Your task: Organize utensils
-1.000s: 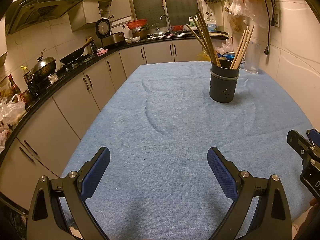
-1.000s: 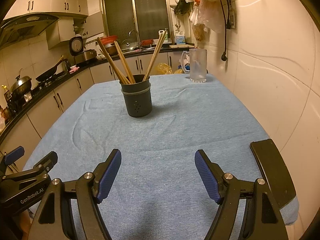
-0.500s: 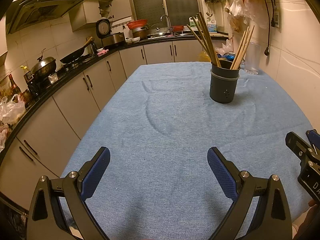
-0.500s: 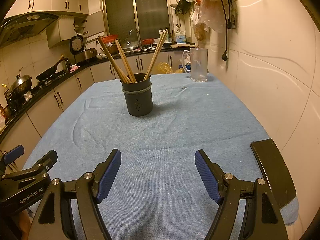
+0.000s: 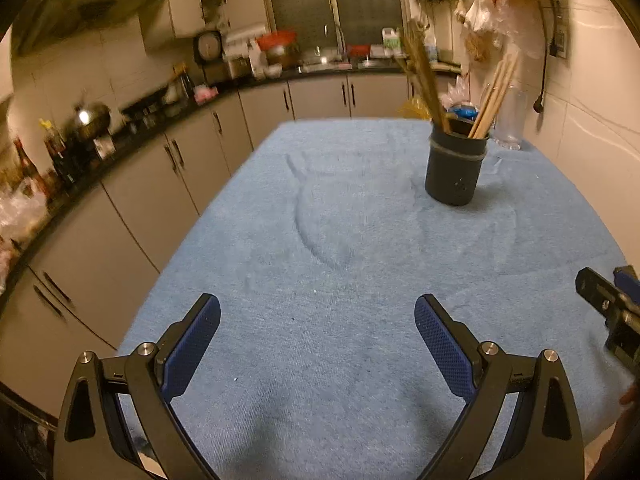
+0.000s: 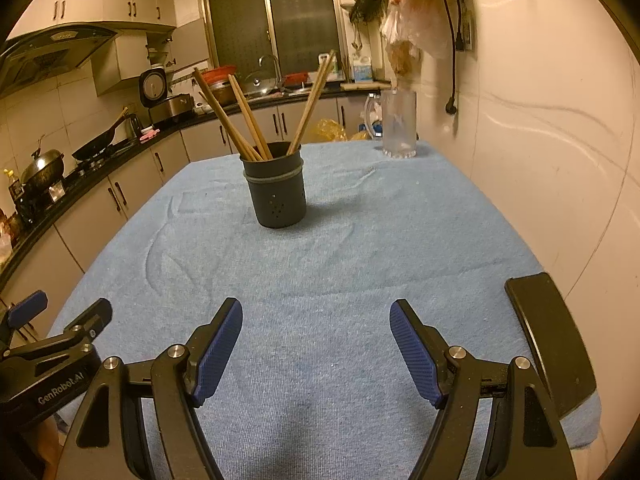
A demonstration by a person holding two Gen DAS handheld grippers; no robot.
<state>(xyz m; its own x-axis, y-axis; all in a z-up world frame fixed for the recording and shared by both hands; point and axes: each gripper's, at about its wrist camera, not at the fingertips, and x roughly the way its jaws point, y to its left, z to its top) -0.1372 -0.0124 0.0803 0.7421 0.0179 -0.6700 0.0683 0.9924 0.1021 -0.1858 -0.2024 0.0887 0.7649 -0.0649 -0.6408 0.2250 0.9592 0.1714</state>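
A dark round utensil holder (image 6: 276, 190) stands upright on the blue cloth-covered table (image 6: 360, 260), with several wooden chopsticks (image 6: 240, 120) leaning in it. It also shows in the left wrist view (image 5: 455, 170), far right of centre, chopsticks (image 5: 424, 76) blurred. My left gripper (image 5: 318, 330) is open and empty, low over the near table edge. My right gripper (image 6: 316, 338) is open and empty, also near the front edge, well short of the holder. Each gripper shows at the edge of the other's view.
A clear glass mug (image 6: 397, 124) stands at the table's far right by the wall. A black flat object (image 6: 550, 344) lies at the table's near right corner. Kitchen counter and cabinets (image 5: 132, 184) run along the left.
The left wrist view has tilted and shifted slightly and is now motion-blurred. The right wrist view has barely moved. Both grippers stay open and empty.
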